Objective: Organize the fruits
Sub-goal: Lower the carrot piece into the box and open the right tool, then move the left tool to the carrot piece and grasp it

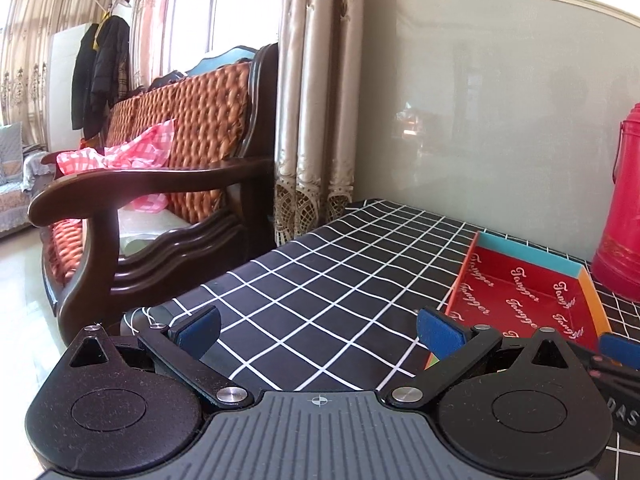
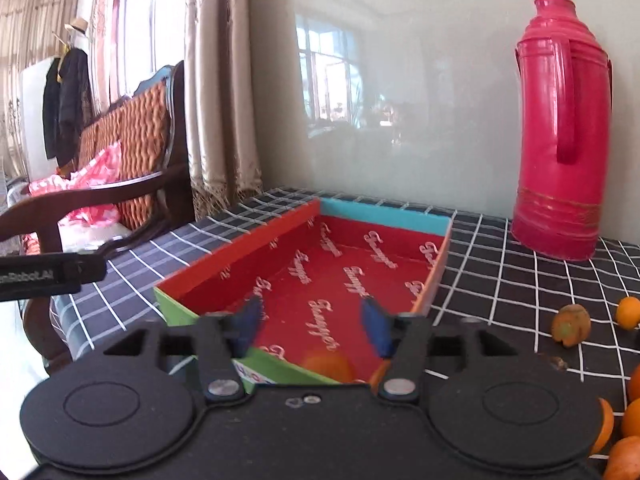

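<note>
A red box [image 2: 320, 280] with coloured walls and white script lies on the black checked tablecloth; it also shows in the left wrist view [image 1: 520, 300]. My right gripper [image 2: 316, 322] is open above the box's near end. A blurred orange [image 2: 328, 366] lies in the box just below its jaws, apart from the pads. Several oranges [image 2: 628, 420] lie on the cloth at the far right, with a discoloured one [image 2: 571, 325] nearer. My left gripper [image 1: 318, 332] is open and empty over the cloth, left of the box.
A tall red thermos [image 2: 560, 140] stands at the back right by the glossy wall. A wooden sofa [image 1: 160, 160] stands past the table's left edge [image 1: 192, 292]. Curtains hang behind. The left gripper's body [image 2: 44, 274] reaches into the right wrist view.
</note>
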A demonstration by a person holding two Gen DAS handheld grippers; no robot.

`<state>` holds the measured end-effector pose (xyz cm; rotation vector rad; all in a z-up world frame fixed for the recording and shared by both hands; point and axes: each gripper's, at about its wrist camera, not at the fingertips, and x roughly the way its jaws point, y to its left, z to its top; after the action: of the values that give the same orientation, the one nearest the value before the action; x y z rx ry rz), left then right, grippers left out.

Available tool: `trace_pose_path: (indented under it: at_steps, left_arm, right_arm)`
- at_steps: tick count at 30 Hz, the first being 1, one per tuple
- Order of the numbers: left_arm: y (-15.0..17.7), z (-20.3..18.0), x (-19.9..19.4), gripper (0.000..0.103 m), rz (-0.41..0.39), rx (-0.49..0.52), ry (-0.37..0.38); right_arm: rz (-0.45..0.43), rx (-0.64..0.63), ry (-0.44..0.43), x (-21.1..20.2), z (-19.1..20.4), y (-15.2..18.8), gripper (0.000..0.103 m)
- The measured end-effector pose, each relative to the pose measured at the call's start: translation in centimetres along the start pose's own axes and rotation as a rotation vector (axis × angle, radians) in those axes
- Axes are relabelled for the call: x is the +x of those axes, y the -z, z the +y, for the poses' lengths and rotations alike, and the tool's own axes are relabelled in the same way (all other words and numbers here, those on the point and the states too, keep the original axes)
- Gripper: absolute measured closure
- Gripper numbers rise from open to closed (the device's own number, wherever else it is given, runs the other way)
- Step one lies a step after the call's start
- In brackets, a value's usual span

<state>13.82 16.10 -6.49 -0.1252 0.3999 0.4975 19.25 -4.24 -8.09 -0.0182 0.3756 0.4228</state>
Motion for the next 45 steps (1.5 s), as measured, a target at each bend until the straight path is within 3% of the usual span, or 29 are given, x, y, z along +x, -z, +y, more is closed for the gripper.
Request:
trace_pose_path:
  at_steps: [3, 6, 10, 13, 21, 29, 33, 40, 45]
  left_arm:
    - [-0.1, -0.2, -0.1, 0.000, -0.004, 0.000, 0.008]
    - [0.0, -1.0, -0.4, 0.000, -0.014, 0.018, 0.025]
    - [0.0, -2.8, -1.3, 0.000, -0.044, 0.061, 0.071]
    - [0.2, -4.6, -2.1, 0.000, -0.061, 0.097, 0.122]
    - [1.2, -10.2, -5.2, 0.000, -0.108, 0.200, 0.333]
    - [4.7, -17.8, -9.0, 0.000, -0.100, 0.372, 0.549]
    - [6.4, -20.7, -10.4, 0.000, -0.062, 0.432, 0.637]
    - [8.4, -23.9, -11.8, 0.000, -0.035, 0.479, 0.709]
    - [9.7, -26.2, -11.5, 0.032, 0.041, 0.505, 0.744]
  right_arm:
    - [-0.060, -0.006, 0.037, -1.7, -0.4, -0.2, 0.032]
    - [-0.099, 0.030, 0.119, -3.0, -1.9, -0.1, 0.017]
    - [-0.133, 0.101, 0.256, -5.1, -4.9, 0.2, 0.007]
    - [-0.153, 0.118, 0.397, -6.5, -7.0, 0.3, 0.006]
    - [-0.150, 0.223, 0.774, -10.9, -13.2, 1.7, 0.006]
    - [-0.113, 0.272, 1.047, -14.9, -17.2, 4.2, 0.006]
    - [-0.104, 0.301, 1.080, -16.6, -18.2, 5.1, 0.006]
    - [-0.108, 0.347, 1.066, -17.9, -20.1, 5.8, 0.006]
    - [-0.113, 0.381, 1.055, -18.7, -21.2, 6.3, 0.006]
